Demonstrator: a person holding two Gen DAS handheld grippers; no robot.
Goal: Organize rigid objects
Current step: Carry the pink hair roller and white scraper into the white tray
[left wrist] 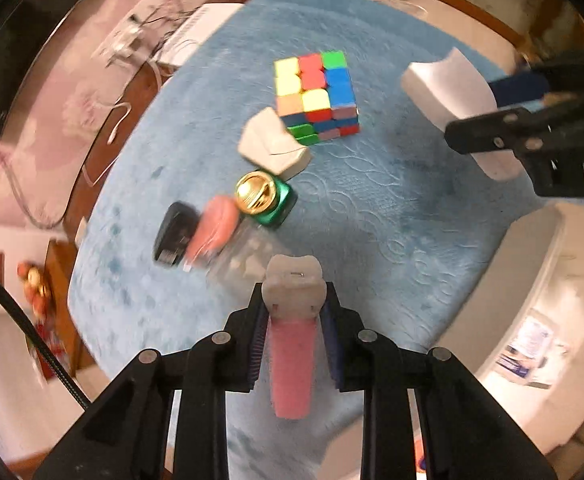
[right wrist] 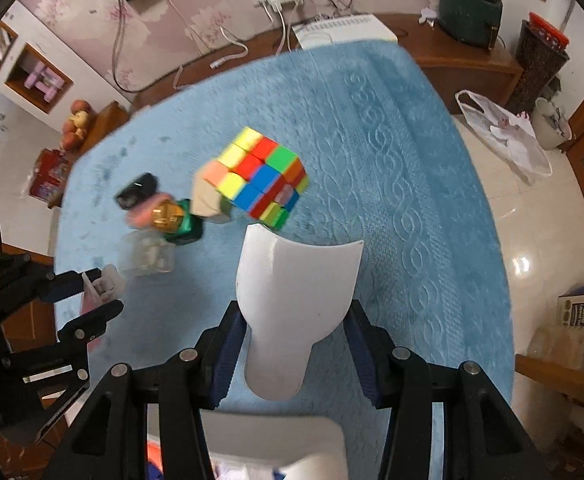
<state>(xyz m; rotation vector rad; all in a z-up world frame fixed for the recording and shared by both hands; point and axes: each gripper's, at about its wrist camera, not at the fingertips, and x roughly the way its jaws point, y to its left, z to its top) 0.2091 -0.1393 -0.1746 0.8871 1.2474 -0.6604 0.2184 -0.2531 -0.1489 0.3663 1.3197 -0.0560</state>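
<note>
The bench (right wrist: 392,152) under its blue towel carried a cube (right wrist: 261,178) and a cluster of small items. The right gripper (right wrist: 294,344) pinched a white scoop (right wrist: 296,292) above it; the left gripper (left wrist: 292,344) was clamped on a pink clip (left wrist: 292,360). Both seemed mid-carry; next, each needs a clear spot to set down.

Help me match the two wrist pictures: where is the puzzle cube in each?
Left wrist: the puzzle cube lies above centre, on the blue mat.
Right wrist: the cube lies left of centre, just beyond the held white scoop.
Shared landmark: the green and gold bottle.
</note>
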